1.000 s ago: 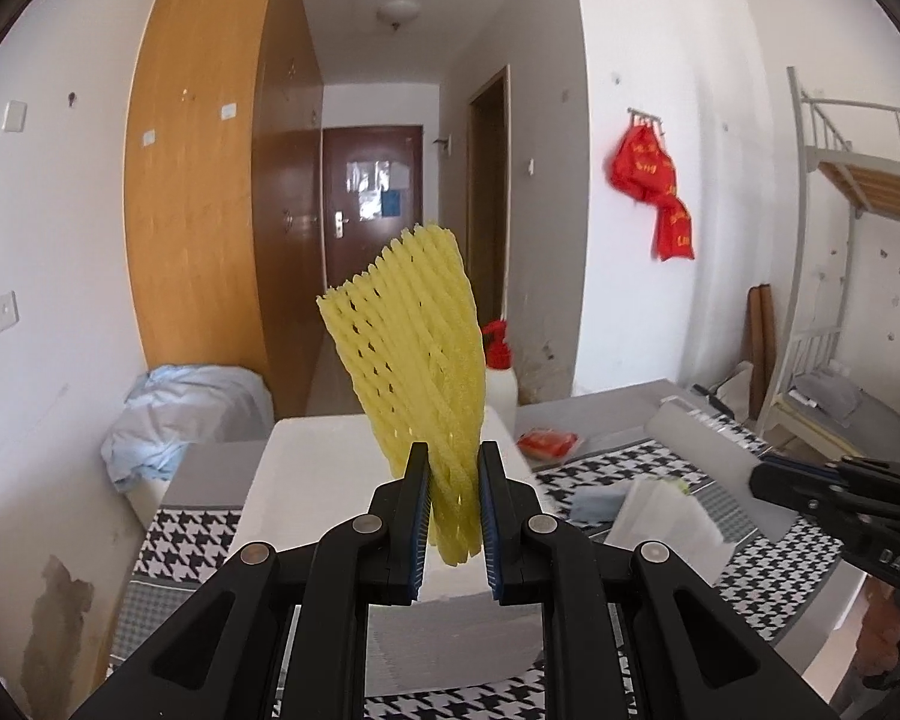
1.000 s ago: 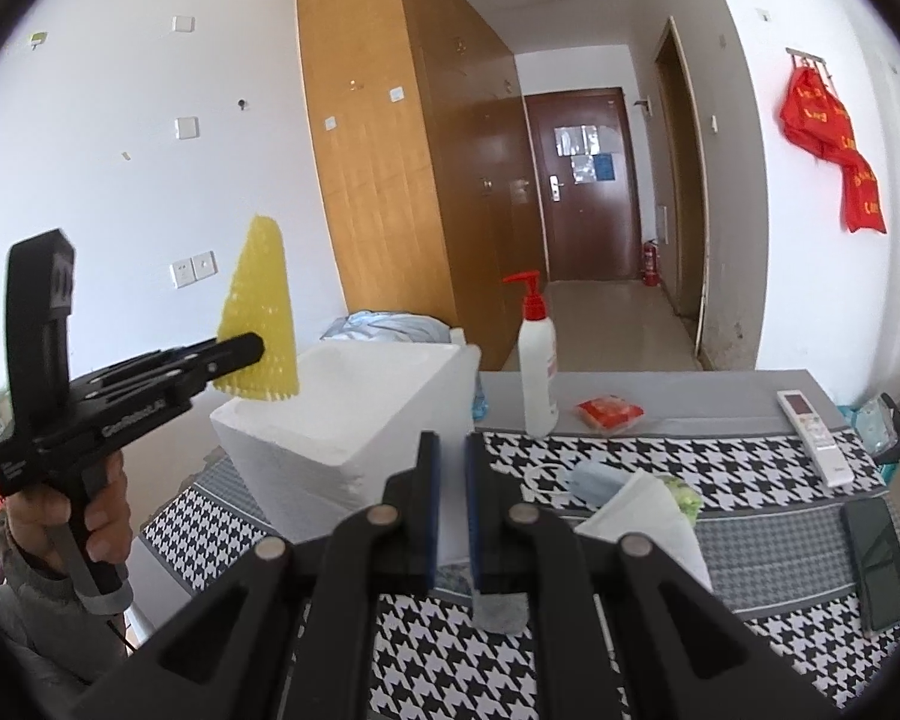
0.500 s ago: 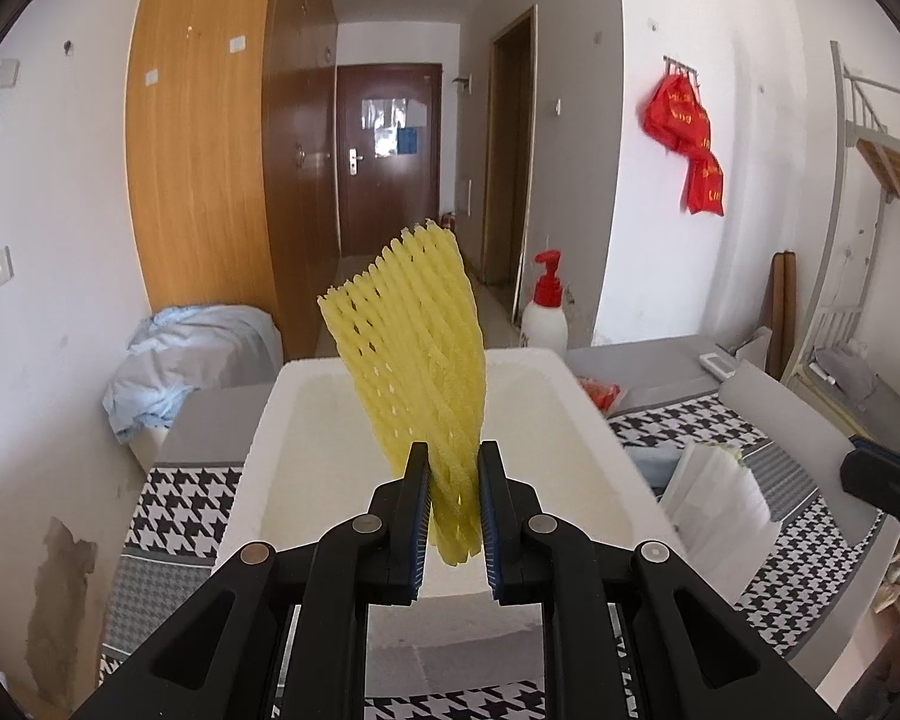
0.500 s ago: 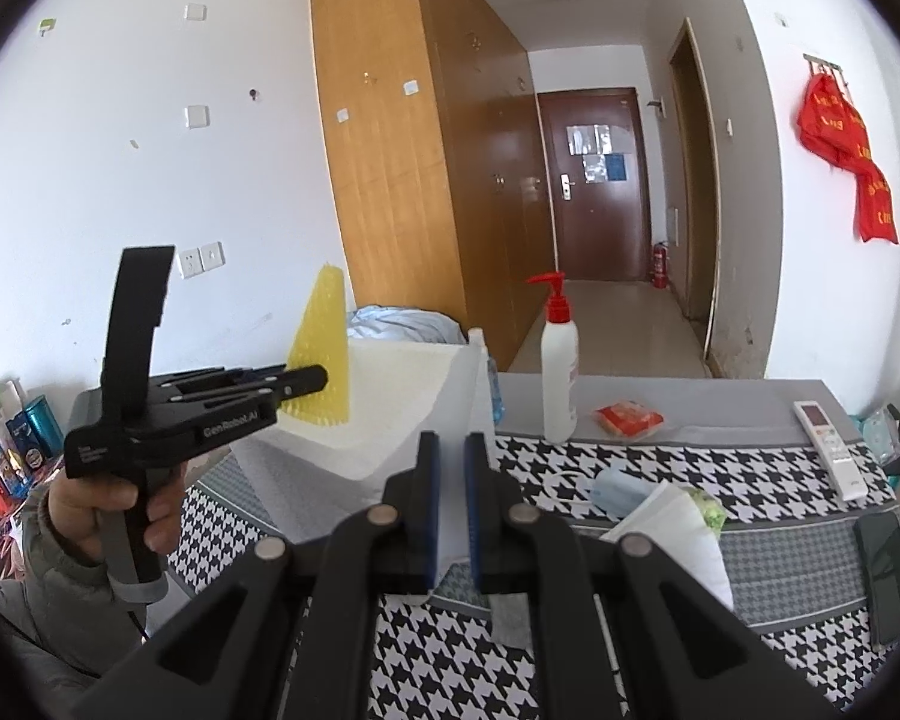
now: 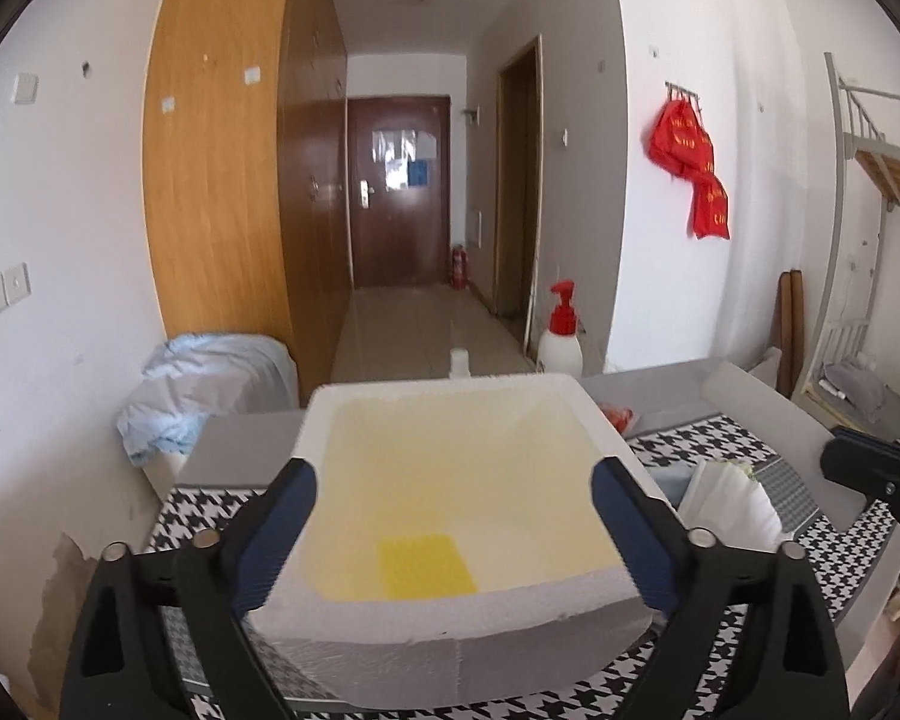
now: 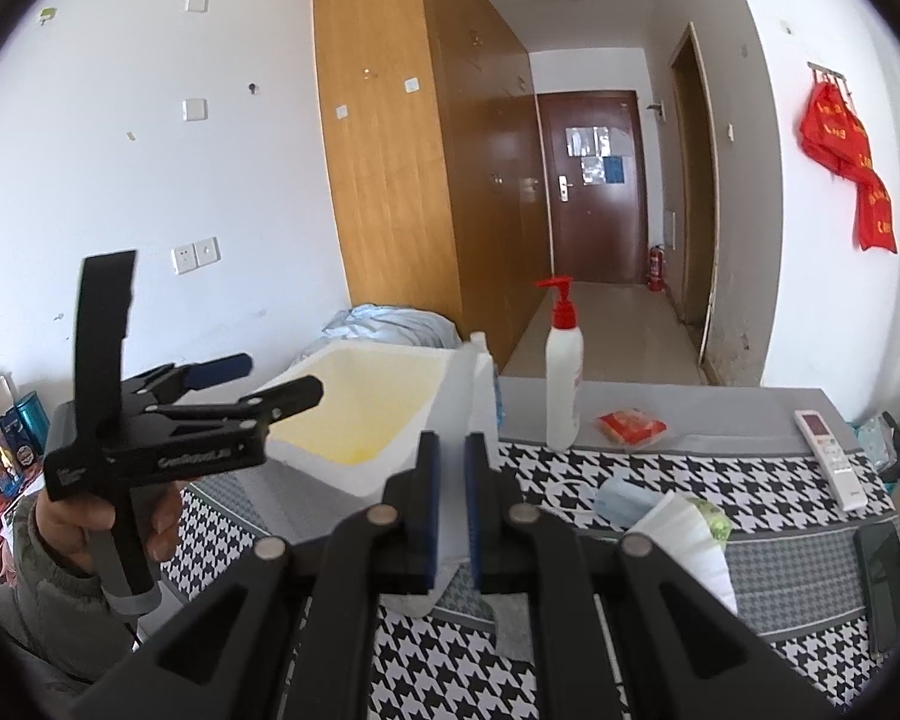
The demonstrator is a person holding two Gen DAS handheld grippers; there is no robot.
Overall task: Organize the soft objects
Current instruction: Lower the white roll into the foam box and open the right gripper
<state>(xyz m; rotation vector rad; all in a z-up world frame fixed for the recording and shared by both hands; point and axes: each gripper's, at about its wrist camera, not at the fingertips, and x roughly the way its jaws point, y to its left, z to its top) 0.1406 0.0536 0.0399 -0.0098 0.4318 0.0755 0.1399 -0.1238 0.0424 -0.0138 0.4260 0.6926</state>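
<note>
Left wrist view: left gripper point(image 5: 453, 501) tilts down over the foam box point(image 5: 450, 618), jaws just sprung wide, empty (yellow net point(image 5: 424, 566) lies inside); right gripper point(image 6: 448, 510) pressed together.

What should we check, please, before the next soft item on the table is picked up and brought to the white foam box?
1. Yellow foam net lies on the floor of the foam box: ok.
2. Left gripper has just opened; nothing between its jaws: ok.
3. Right gripper is shut and empty, so it must open before grasping: not ok.
4. Next items, the white foam net and blue mask, lie uncovered on the checked cloth: ok.
5. Pump bottle stands beside the box, apart from the soft items: ok.
6. Whether anything else lies in the box near its front wall: cannot tell.
</note>
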